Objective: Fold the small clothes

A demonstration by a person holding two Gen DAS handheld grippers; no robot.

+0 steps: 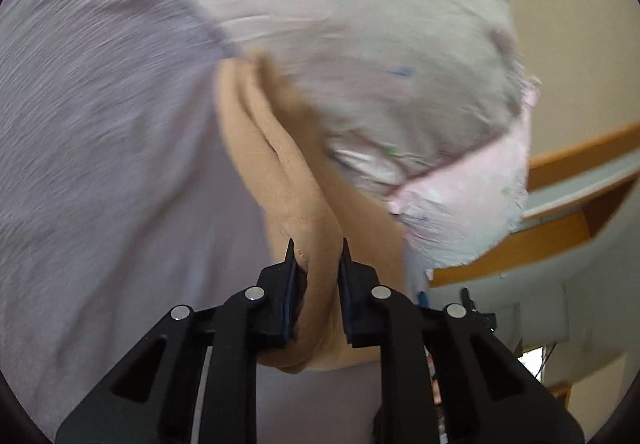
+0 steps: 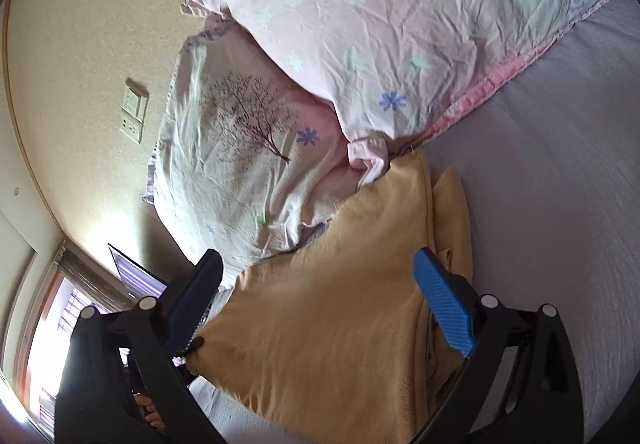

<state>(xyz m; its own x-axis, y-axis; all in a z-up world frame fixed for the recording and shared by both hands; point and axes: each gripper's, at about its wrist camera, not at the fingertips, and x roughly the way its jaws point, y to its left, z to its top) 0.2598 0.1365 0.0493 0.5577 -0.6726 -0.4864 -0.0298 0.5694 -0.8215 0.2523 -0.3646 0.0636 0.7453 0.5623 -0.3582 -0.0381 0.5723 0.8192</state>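
Left wrist view: left gripper point(image 1: 318, 248) has its black fingers pinched on a bunched fold of the tan fleece garment point(image 1: 276, 172), cloth squeezed between both pads. The fold runs up and away from the tips toward a pale pink floral pillow point(image 1: 360, 24), which is motion-blurred. Lavender bed sheet point(image 1: 100, 144) fills the left side, also blurred. Beige wall point(image 1: 580, 64) and an orange wooden rail point(image 1: 580, 152) show on the right

Right wrist view: right gripper point(image 2: 316, 300) is spread wide, blue-padded fingers point(image 2: 442, 302) apart and gripping nothing. The tan fleece garment point(image 2: 340, 324) lies on the lavender bed sheet point(image 2: 560, 184) between and under the fingers, in layered folds, its far corner touching the pillows. Pale pink floral pillow point(image 2: 380, 24) overlaps a second pillow with a tree print point(image 2: 240, 132). White wall switch plate point(image 2: 134, 110) sits on the beige wall point(image 2: 80, 24); bright window point(image 2: 52, 332) at lower left
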